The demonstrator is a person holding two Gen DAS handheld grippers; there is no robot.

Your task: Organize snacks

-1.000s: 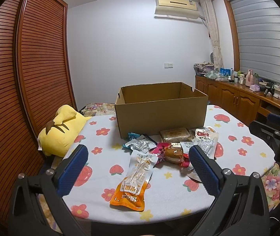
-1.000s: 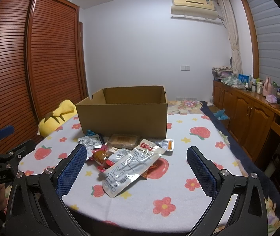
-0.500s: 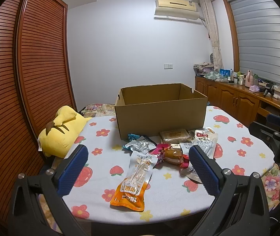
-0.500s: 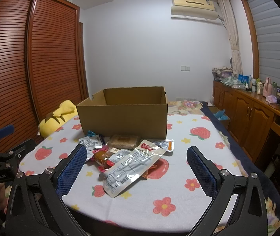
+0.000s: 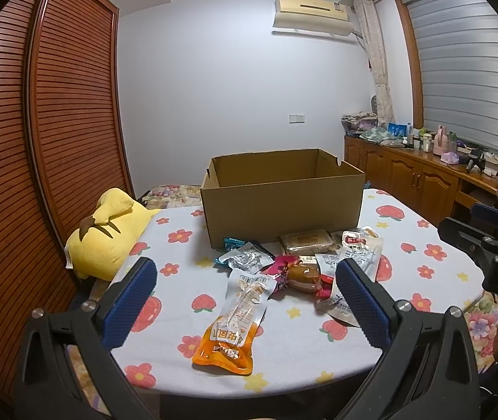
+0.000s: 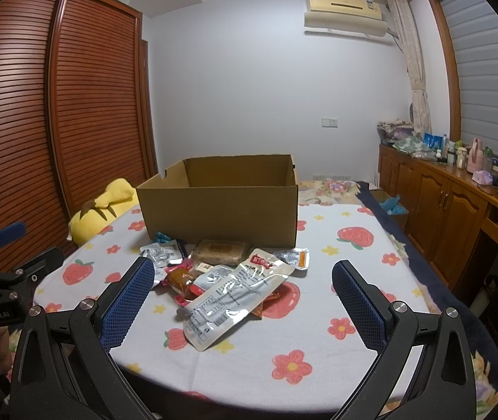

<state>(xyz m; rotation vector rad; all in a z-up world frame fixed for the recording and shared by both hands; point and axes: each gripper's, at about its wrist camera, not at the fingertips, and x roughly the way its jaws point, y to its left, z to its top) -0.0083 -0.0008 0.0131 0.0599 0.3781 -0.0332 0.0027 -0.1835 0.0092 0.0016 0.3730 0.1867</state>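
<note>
An open cardboard box (image 5: 280, 199) (image 6: 221, 203) stands on the flowered tablecloth (image 5: 179, 294) (image 6: 318, 343). In front of it lies a heap of snack packets: an orange-ended pouch (image 5: 236, 318), a silver packet (image 5: 247, 257), a brown cake pack (image 5: 306, 239) (image 6: 219, 252), and a long clear pouch (image 6: 235, 297) (image 5: 357, 255). My left gripper (image 5: 245, 301) hovers open above the near table edge, over the orange pouch. My right gripper (image 6: 243, 299) is open too, held over the clear pouch. Both hold nothing.
A yellow plush toy (image 5: 109, 234) (image 6: 103, 210) lies at the table's left side. Slatted wooden wardrobe doors (image 5: 56, 122) run along the left. Wooden cabinets (image 6: 451, 217) with clutter on top line the right wall. A hand with the other gripper shows at each view's edge.
Both views have shifted very slightly; the grippers stay open and no snack has moved.
</note>
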